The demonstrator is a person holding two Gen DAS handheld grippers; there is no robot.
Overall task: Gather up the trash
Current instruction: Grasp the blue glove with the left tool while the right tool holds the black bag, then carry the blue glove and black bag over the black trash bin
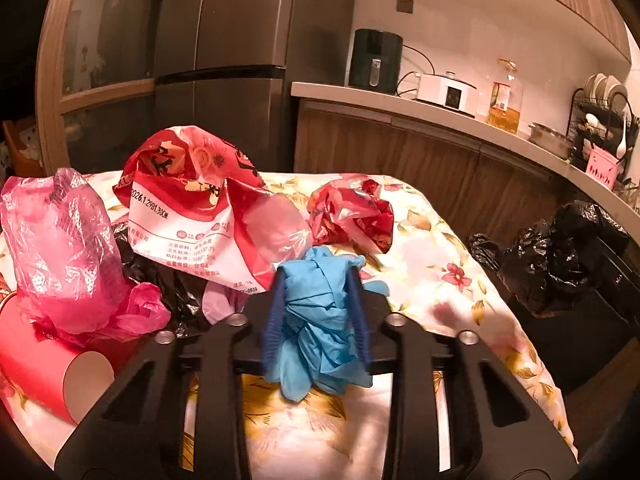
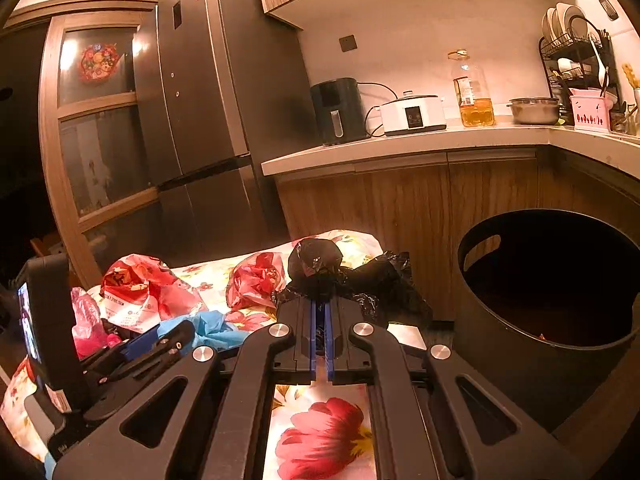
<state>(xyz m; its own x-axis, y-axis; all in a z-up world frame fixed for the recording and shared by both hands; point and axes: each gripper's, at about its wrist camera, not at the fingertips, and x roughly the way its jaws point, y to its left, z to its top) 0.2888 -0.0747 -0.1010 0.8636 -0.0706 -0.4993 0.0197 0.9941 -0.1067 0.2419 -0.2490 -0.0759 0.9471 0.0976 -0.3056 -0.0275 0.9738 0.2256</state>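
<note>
We see a table under a flowered cloth (image 1: 448, 256) strewn with trash, and a dark round bin (image 2: 520, 320) just right of it. A big red-and-white bag (image 1: 192, 208) lies far left. Our left gripper (image 1: 320, 276) is clamped on a crumpled blue glove (image 1: 316, 320). Our right gripper (image 2: 320, 304) pinches a black plastic bag (image 2: 320, 268) near the table's right edge.

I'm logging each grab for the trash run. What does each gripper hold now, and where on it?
Left gripper: crumpled blue glove, pinched across its bunched middle. Right gripper: black plastic bag, pinched at a gathered fold on its near edge.
</note>
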